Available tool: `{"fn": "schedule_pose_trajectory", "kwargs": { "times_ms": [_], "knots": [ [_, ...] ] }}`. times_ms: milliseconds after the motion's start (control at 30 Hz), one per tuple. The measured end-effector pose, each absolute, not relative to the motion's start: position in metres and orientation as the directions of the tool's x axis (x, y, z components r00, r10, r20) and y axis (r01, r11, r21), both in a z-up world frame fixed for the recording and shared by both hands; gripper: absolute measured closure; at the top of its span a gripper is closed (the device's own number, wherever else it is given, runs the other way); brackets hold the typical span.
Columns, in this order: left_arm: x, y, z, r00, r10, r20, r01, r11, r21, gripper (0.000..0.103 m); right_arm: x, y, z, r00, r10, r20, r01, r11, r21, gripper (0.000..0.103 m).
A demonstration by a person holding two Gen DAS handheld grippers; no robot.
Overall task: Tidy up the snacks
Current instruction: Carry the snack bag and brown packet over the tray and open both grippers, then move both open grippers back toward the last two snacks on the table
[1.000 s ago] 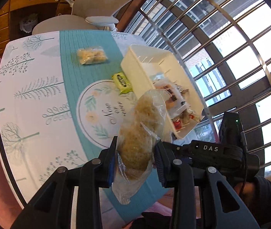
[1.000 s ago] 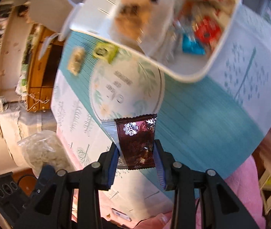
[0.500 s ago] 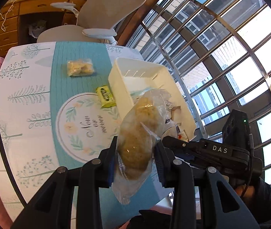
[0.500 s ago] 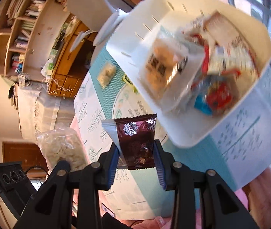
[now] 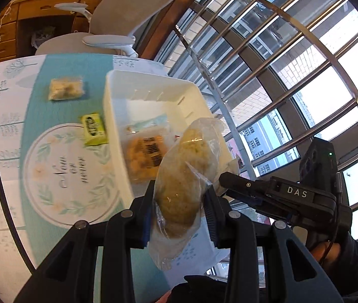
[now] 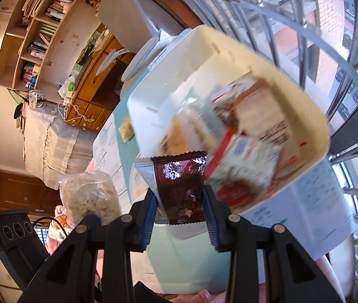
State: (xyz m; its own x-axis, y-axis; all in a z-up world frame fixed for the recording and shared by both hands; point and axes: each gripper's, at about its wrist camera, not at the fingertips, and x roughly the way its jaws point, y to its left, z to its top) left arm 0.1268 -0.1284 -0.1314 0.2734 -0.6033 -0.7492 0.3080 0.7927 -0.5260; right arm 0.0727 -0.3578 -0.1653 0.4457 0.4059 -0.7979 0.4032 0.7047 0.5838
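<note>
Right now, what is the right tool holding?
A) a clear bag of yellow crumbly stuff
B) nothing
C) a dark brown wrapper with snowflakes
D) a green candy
C: the right tool is shut on the brown wrapper, just in front of the bin.

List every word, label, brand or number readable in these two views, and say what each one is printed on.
"DAS": white letters on the right gripper's black body, seen from the left wrist.
Cursive script in the tablecloth's round floral emblem: too stylised and tilted to read.
Green snack packet label: too small.
Black characters on the orange snack pack in the white bin: unreadable.
Wrappers in the right wrist view: blurred.
</note>
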Motion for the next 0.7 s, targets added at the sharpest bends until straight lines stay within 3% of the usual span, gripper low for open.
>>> {"fn": "schedule_pose_trajectory", "kwargs": {
  "times_ms": [267, 400, 533, 633, 700],
  "knots": [
    [0.129, -0.171, -0.148, 0.242, -0.613, -0.752, 0.302, 0.784, -0.543, 0.066, 0.069, -0.406, -0.162, 0.451, 0.341, -0.825, 0.428, 0.728, 0.535, 0.066],
    [0.131, -0.176, -0.151, 0.255, -0.574, -0.778, 0.278, 0.814, -0.509, 0.043, 0.066, -0.424, -0.166, 0.435, 0.324, -0.84, 0.462, 0.721, 0.517, 0.066],
    [0.131, -0.173, -0.145, 0.284, -0.545, -0.789, 0.274, 0.835, -0.478, 0.029, 0.066, -0.431, -0.173, 0.41, 0.33, -0.85, 0.49, 0.707, 0.511, 0.059],
    [0.129, -0.168, -0.142, 0.296, -0.521, -0.801, 0.269, 0.85, -0.453, 0.027, 0.067, -0.429, -0.176, 0.403, 0.335, -0.852, 0.493, 0.704, 0.51, 0.046],
    [0.127, -0.162, -0.14, 0.301, -0.503, -0.81, 0.263, 0.86, -0.437, 0.025, 0.069, -0.424, -0.175, 0.404, 0.339, -0.85, 0.484, 0.709, 0.513, 0.044]
  ]
}}
